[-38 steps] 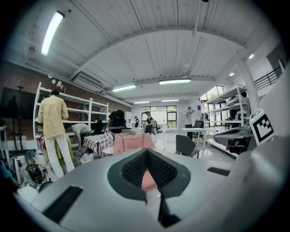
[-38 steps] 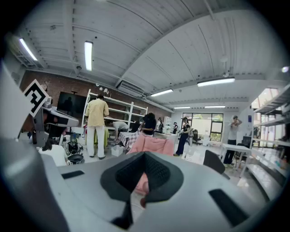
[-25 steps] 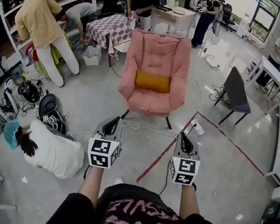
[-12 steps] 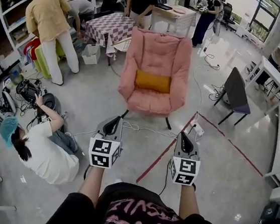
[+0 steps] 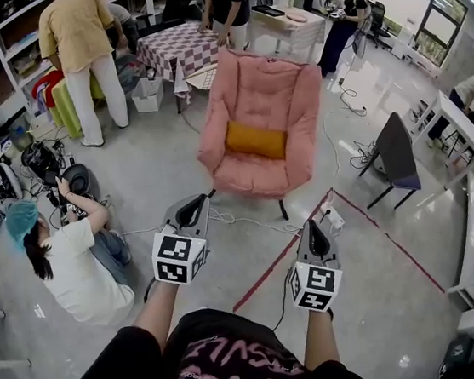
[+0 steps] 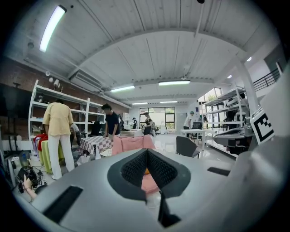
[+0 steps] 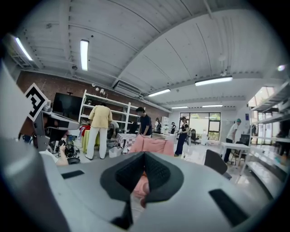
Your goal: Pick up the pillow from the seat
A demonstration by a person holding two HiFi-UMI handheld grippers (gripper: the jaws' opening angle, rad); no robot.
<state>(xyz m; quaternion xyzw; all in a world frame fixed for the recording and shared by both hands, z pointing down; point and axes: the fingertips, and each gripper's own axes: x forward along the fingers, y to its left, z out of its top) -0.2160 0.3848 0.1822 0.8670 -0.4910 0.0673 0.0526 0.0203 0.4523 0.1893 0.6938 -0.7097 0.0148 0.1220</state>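
An orange pillow [image 5: 256,139] lies on the seat of a pink armchair [image 5: 261,91] in the middle of the room, in the head view. My left gripper [image 5: 195,207] and right gripper [image 5: 316,236] are held over the floor, well short of the chair, both shut with nothing in them. In the left gripper view the shut jaws [image 6: 147,156] point at the armchair [image 6: 131,144], and a sliver of the pillow [image 6: 147,171] shows between them. The right gripper view shows the shut jaws [image 7: 144,158] below the armchair [image 7: 154,146].
A person [image 5: 70,261] crouches on the floor at the left beside bags and gear. Cables [image 5: 241,218] and a red tape line [image 5: 272,266] cross the floor before the chair. A dark chair [image 5: 400,156] stands to the right, and a checkered table [image 5: 176,46] with people stands behind.
The crouching person has straightened up and raised an arm. The standing people at the back have shifted. Both grippers stay shut and have hardly moved.
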